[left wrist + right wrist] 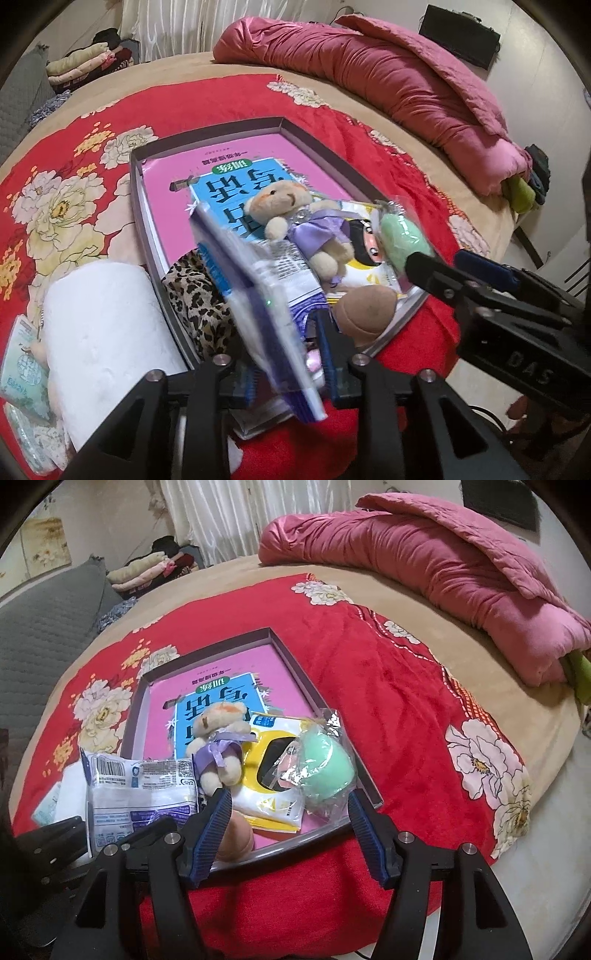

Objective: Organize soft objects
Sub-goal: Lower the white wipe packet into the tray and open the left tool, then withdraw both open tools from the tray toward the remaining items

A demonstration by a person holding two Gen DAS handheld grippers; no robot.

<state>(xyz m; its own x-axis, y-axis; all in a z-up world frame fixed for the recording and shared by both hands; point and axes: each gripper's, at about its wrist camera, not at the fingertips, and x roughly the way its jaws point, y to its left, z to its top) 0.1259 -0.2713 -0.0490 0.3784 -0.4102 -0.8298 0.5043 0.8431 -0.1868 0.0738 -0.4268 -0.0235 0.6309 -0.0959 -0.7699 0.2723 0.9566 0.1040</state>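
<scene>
1. The left gripper had its blue pads on either side of a white-and-blue plastic tissue pack; whether they pressed it or had slackened I could not tell.
2. The pack stood tilted over the near-left corner of the shallow grey tray, above a leopard-print cloth.
3. The right gripper hung with fingers wide apart, empty, over the tray's near edge.
4. Just beyond it lay a wrapped green sponge, a yellow-and-white packet and a small teddy bear.
5. Best, I judged, to lower the pack flat beside the bear before letting go.
</scene>
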